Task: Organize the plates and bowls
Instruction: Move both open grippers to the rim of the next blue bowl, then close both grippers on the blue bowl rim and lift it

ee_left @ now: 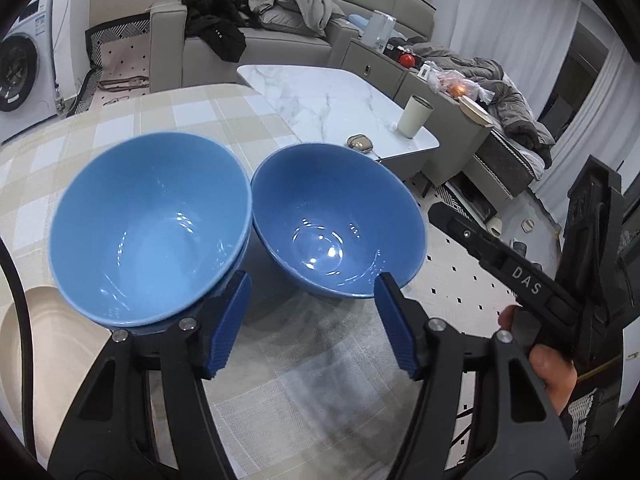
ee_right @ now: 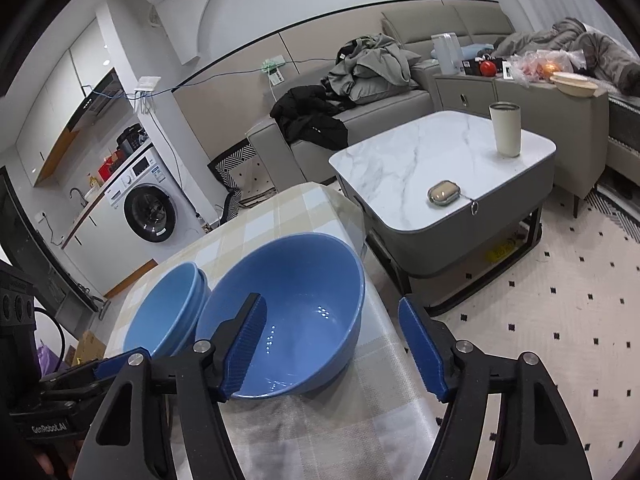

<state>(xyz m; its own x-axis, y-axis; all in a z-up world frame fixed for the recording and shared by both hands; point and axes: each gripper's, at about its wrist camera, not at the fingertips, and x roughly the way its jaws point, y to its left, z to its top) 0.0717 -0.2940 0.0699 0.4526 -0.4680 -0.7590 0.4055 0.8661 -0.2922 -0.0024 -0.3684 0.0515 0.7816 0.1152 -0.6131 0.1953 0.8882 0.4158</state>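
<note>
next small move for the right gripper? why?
Probably close the right gripper on the near wall of the single blue bowl. One finger already hangs inside the bowl and the other outside, pads not yet pressing. The stacked bowls sit right beside it on the checked tablecloth, so gripping comes before lifting it onto them.

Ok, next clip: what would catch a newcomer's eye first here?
Two blue bowl shapes side by side on the checked tablecloth: a lighter nested stack and a single darker bowl beside it, near the table's edge. Blue-padded grippers frame them, the left gripper open in front of both, the right gripper open with one pad over the single bowl's rim. Behind stands a marble table with a pale cup.
</note>
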